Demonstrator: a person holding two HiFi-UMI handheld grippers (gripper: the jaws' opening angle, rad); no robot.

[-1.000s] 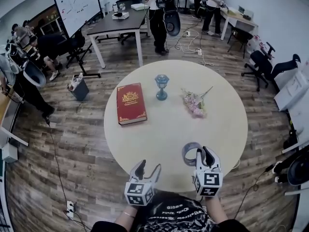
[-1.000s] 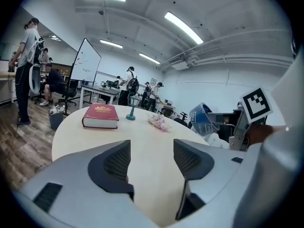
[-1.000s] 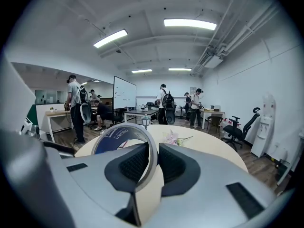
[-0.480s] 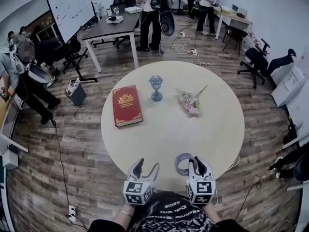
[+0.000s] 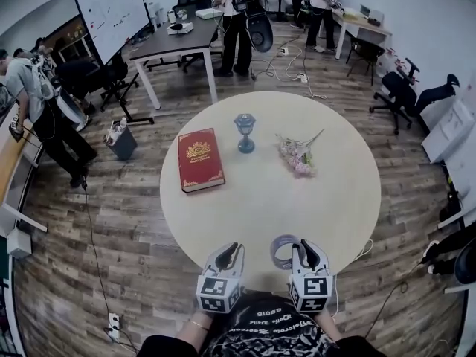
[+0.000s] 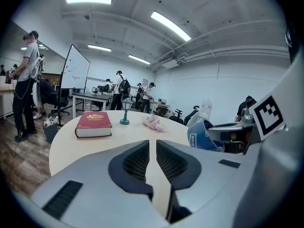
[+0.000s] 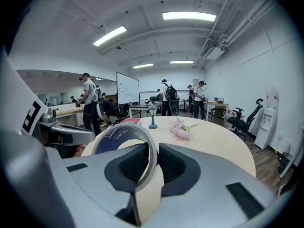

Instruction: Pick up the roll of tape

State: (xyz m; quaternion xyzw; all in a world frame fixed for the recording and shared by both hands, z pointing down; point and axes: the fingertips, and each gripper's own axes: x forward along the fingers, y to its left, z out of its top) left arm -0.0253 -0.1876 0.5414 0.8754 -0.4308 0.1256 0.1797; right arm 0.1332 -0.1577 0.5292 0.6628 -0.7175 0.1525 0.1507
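Note:
The roll of tape (image 5: 281,251), pale with a blue core, stands on edge over the near rim of the round table (image 5: 338,199). My right gripper (image 5: 304,250) is shut on the tape's wall; in the right gripper view the tape (image 7: 124,136) runs between the pads of that gripper (image 7: 153,164). My left gripper (image 5: 232,252) is beside it to the left, its jaws closing to a thin slit with nothing between them. In the left gripper view that gripper (image 6: 152,150) points across the table and the tape (image 6: 201,136) shows at the right.
On the table's far half lie a red book (image 5: 201,159), a small blue lantern (image 5: 245,133) and a spray of pink flowers (image 5: 297,155). Several people, desks, office chairs and floor cables stand around the table.
My left gripper's jaws have gone from wide apart to nearly together. The right gripper, still holding the tape, has drawn a little nearer to me.

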